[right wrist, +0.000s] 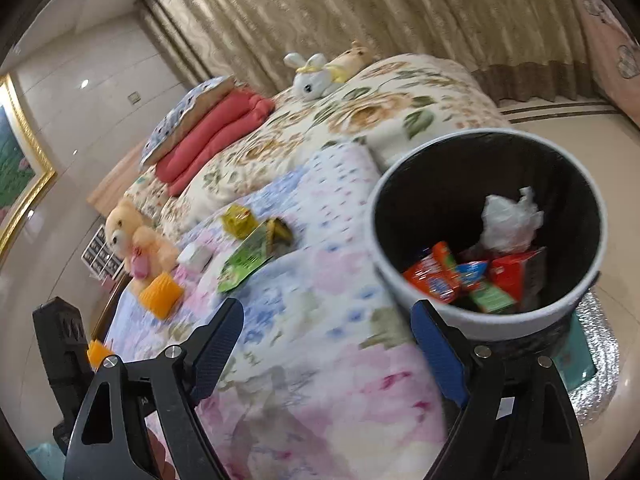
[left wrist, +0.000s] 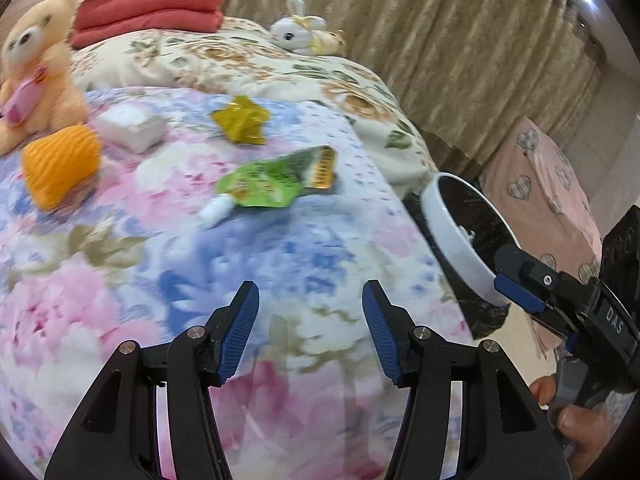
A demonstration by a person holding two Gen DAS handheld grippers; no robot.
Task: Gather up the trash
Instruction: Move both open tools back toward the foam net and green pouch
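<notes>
A green snack pouch (left wrist: 276, 182) with a white spout and a crumpled yellow wrapper (left wrist: 240, 120) lie on the floral bedspread (left wrist: 280, 248). They also show in the right wrist view: the pouch (right wrist: 248, 258) and the wrapper (right wrist: 240, 220). My left gripper (left wrist: 310, 320) is open and empty above the bed, short of the pouch. My right gripper (right wrist: 328, 344) is open and empty beside the white bin (right wrist: 472, 312) with a black liner, which holds red, blue and green packets and a crumpled white bag. The bin (left wrist: 452, 240) stands at the bed's right edge.
On the bed are a teddy bear (left wrist: 36, 72), an orange knitted item (left wrist: 60, 162), a white box (left wrist: 132, 124), folded red blankets (left wrist: 148, 12) and a white bunny (left wrist: 300, 32). Curtains (left wrist: 460, 40) hang behind. A pink heart-print cover (left wrist: 540, 184) is at the right.
</notes>
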